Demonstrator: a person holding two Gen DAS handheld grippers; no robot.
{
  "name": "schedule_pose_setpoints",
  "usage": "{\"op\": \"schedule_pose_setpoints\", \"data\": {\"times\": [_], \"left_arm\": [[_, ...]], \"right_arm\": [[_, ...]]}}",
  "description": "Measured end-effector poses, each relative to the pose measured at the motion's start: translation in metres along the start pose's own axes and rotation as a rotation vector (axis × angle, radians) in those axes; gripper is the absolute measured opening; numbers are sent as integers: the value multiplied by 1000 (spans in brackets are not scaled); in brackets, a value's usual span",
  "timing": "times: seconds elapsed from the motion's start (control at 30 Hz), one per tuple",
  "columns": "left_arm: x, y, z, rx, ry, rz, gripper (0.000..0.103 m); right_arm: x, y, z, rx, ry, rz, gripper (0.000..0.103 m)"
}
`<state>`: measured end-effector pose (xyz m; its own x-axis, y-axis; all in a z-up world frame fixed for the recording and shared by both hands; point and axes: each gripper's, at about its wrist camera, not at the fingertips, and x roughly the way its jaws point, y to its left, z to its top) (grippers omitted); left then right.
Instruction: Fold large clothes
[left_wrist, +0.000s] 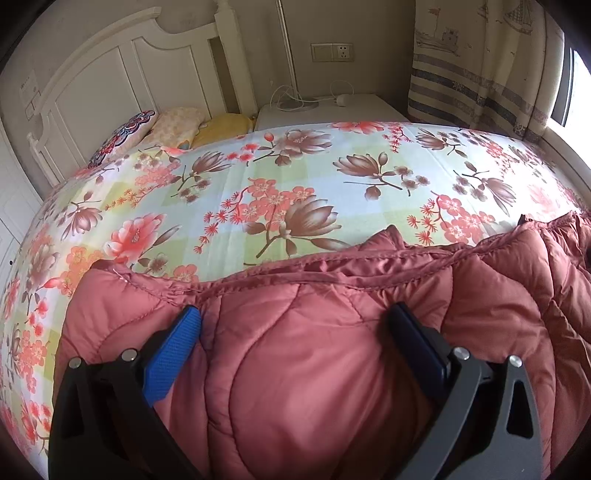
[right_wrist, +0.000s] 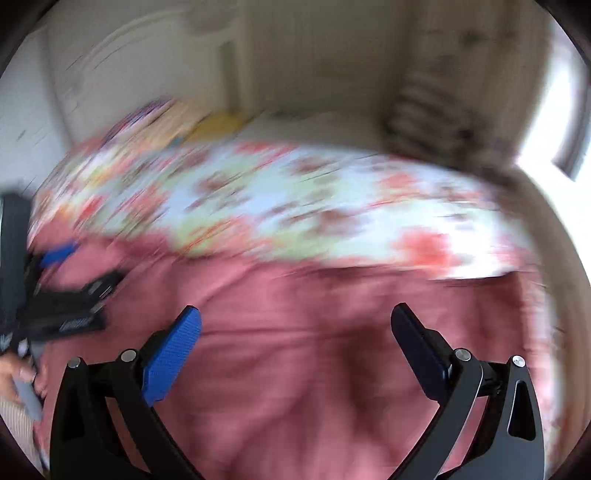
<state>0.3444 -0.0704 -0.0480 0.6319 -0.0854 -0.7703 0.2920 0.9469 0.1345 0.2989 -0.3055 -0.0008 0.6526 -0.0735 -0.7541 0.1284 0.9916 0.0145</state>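
Observation:
A dusty-pink quilted padded coat (left_wrist: 314, 350) lies across the near part of a bed with a floral sheet (left_wrist: 258, 177). My left gripper (left_wrist: 295, 321) is wide open, its fingers low over the coat just behind its stitched edge, with puffy fabric bulging between them. In the blurred right wrist view, my right gripper (right_wrist: 295, 321) is also wide open above the pink coat (right_wrist: 314, 350). The left gripper (right_wrist: 62, 273) shows there at the far left, over the coat's left part.
Pillows (left_wrist: 173, 125) lie at the white headboard (left_wrist: 122, 74). A white nightstand (left_wrist: 325, 110) with cables stands beyond the bed. A patterned curtain (left_wrist: 480, 62) and a bright window are at the right. The right wrist view is strongly motion-blurred.

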Motion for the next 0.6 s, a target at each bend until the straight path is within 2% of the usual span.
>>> {"op": "schedule_pose_setpoints", "data": {"times": [0.07,0.1,0.13,0.17,0.27,0.47,0.53,0.57,0.6], "left_arm": [[0,1,0,-6,-3,-21,101],[0,1,1,-11,-4,-37,101],[1,1,2,-16,-2,-45,101],[2,1,3,-16,2,-45,101],[2,1,3,-21,3,-44,101],[1,2,3,-29,5,-56,101],[-6,3,8,-71,34,2,98],[-22,-2,13,-90,19,-1,96],[-42,-11,16,-72,-38,-73,98]], "right_arm": [[3,-39,-5,96,-2,-86,98],[14,-54,-11,127,31,-99,99],[30,-66,-17,167,80,-65,99],[38,-76,-21,220,93,-7,99],[38,-72,-16,189,97,-30,99],[27,-91,-25,280,52,20,98],[29,-87,-24,257,66,-6,99],[30,-84,-24,242,71,-21,99],[35,-79,-21,234,74,-29,99]]}}
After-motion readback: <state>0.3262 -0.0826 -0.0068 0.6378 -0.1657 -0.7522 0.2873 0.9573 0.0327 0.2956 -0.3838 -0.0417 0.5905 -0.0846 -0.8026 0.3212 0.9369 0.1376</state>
